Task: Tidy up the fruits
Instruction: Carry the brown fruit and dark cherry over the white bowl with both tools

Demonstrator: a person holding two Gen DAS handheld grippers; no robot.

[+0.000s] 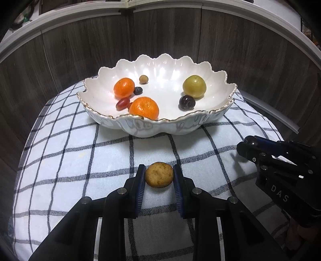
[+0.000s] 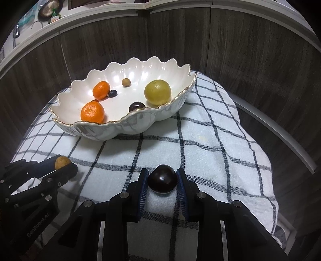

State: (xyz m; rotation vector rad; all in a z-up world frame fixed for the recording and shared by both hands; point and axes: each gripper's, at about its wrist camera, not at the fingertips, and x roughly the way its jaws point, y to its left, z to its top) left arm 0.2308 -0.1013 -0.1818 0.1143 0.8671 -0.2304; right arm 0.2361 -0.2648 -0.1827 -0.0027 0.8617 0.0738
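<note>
A white scalloped bowl with a gold rim stands on the checked cloth. Inside lie two mandarins, a yellow-green fruit, a dark round fruit, a red grape, a dark grape and a small tan fruit. My left gripper is shut on a tan speckled round fruit, just above the cloth. My right gripper is shut on a dark glossy fruit. In the right wrist view the bowl stands ahead to the left, and the left gripper shows at lower left with the tan fruit.
Dark wood-grain panels curve around the back of the table. A pale ledge runs above them. The cloth ends near the right edge of the table. The right gripper's body is close on the right in the left wrist view.
</note>
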